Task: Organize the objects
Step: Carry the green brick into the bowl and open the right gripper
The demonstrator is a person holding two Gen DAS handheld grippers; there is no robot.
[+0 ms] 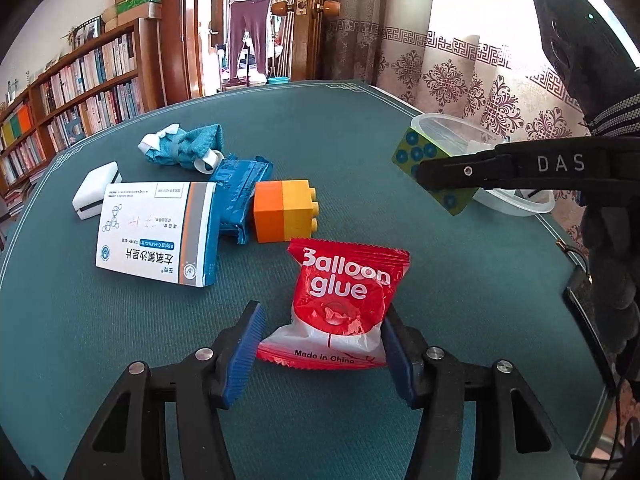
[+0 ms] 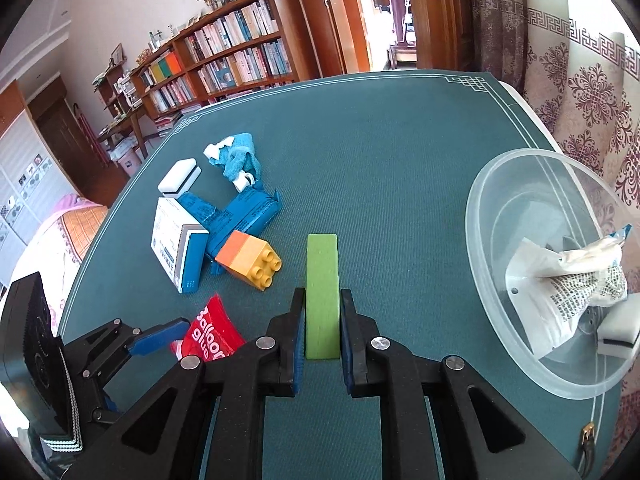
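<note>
Between my right jaws (image 2: 322, 328) I'm clamping the green block (image 2: 322, 280); bowl (image 2: 500, 208) at three o'clock; left jaws (image 1: 320, 344) are straddling the glue packet (image 1: 344, 300), which may slip.

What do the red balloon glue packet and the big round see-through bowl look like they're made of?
Red balloon glue packet: thin glossy plastic film, judging by its crinkles, glare and serrated sealed edges. Round see-through bowl: probably frosted translucent plastic; the table shows hazily through its wall.

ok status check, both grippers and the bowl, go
Right gripper shut on green block, beside clear bowl. Left gripper around red glue packet, grip unconfirmed. Nothing between block and bowl.
</note>
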